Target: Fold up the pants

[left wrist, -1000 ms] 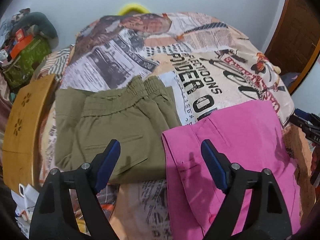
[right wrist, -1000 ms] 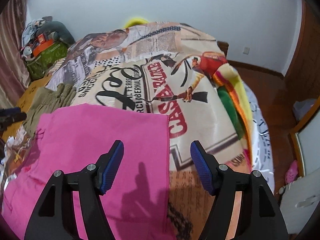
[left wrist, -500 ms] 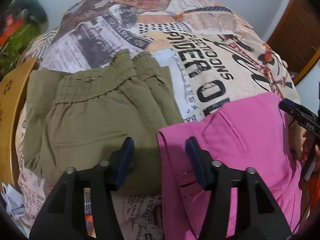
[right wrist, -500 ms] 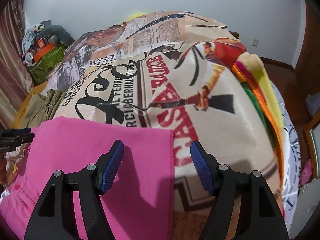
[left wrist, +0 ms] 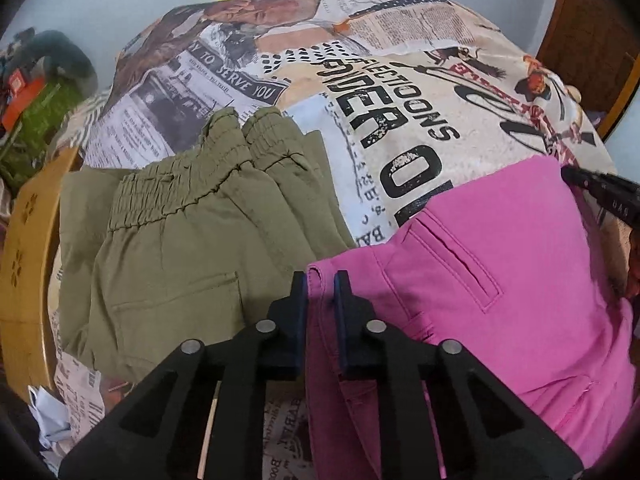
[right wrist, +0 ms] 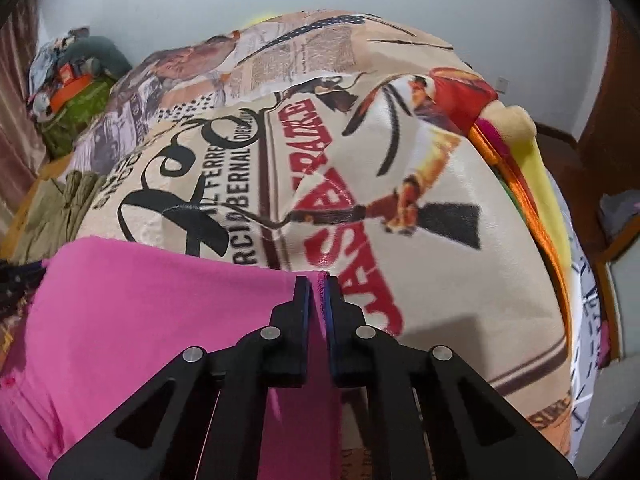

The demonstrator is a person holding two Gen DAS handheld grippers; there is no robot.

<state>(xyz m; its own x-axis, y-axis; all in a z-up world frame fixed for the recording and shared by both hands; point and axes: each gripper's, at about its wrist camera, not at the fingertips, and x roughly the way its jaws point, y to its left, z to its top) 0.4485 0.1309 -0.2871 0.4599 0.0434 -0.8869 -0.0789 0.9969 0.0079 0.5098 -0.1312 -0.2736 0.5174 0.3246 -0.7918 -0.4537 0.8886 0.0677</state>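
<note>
At far left of the left wrist view, a curved yellow-brown wooden board (left wrist: 24,256), and above it a blurred heap of green and orange bundles (left wrist: 36,104) against the pale wall. Just right of the board, folded olive-green cotton pants with a gathered elastic waistband (left wrist: 188,248), lying flat on the printed newspaper-collage blanket (left wrist: 384,92) that covers the bed. Further right, touching the olive pair's edge, bright pink cotton pants with a slit back pocket (left wrist: 500,264), spread over the near part of the blanket. Low at centre, black left gripper with blue pads (left wrist: 321,292), nearly closed and pinching the pink pants at their near left corner, a narrow fold of pink cloth caught between the pads. At the right margin of that view, the black tip of the other tool just touching the pink cloth's far edge. From the right wrist view, olive pants (right wrist: 60,208) again at far left, partly hidden, then pink pants (right wrist: 152,320) filling the lower left of the frame. At centre, black right gripper with blue pads (right wrist: 319,296), pressed almost together on the pink pants' right corner, a thin frayed edge of pink showing between the pads. Beyond and to the right, blanket (right wrist: 440,280) with red lettering, then an orange and yellow striped cloth edge (right wrist: 536,208) along the bed's side, and brown wooden floor (right wrist: 576,168) at the far right.
</note>
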